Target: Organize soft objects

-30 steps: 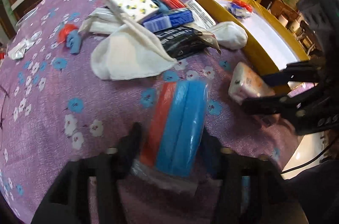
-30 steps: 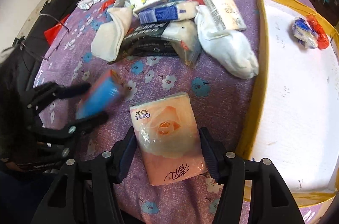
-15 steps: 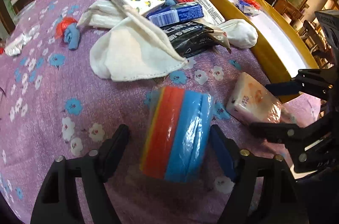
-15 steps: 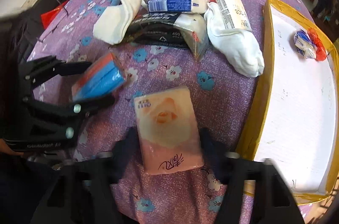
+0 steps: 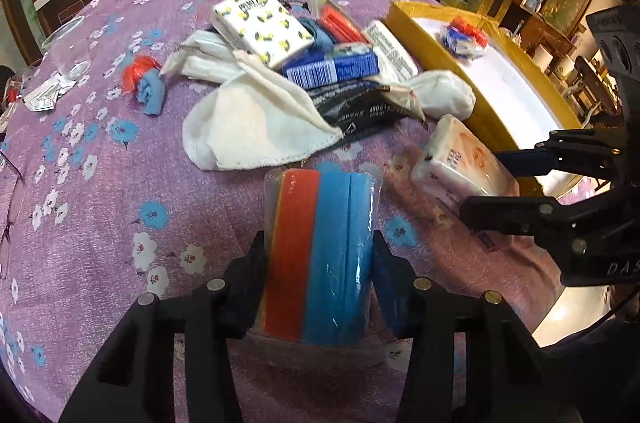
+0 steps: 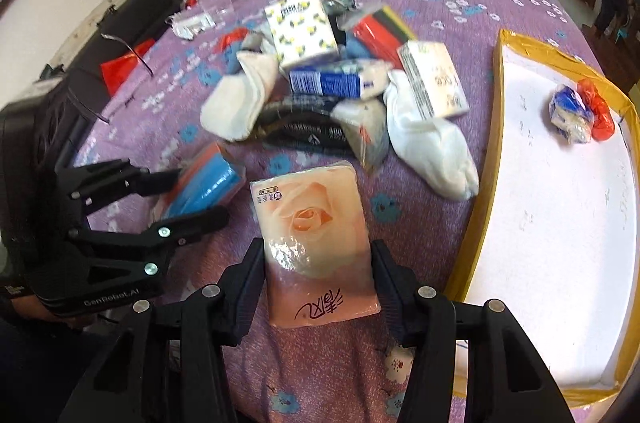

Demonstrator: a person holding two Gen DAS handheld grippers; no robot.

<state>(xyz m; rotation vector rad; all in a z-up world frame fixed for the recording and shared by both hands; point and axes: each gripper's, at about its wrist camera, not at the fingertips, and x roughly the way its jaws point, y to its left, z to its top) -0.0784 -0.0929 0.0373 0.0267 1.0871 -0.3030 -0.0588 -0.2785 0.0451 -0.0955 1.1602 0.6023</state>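
Soft-goods pile [image 5: 304, 79] mid-table, yellow-rimmed tray [image 6: 486, 223] just right. Left gripper [image 5: 318, 263] angled down, jaws just closing, clamps sponge pack [image 5: 320, 255]. Right gripper [image 6: 318, 263] pinches pink tissue pack [image 6: 316, 243] beside tray.

Right wrist view: sponge pack [image 6: 204, 183] motion-blurred, part hidden by left gripper [image 6: 192, 195] fingers [image 6: 188, 223]; tray [image 6: 496, 127] cut by frame edge; black bag [image 6: 304, 131] print unreadable, half buried under socks [image 6: 432, 147].
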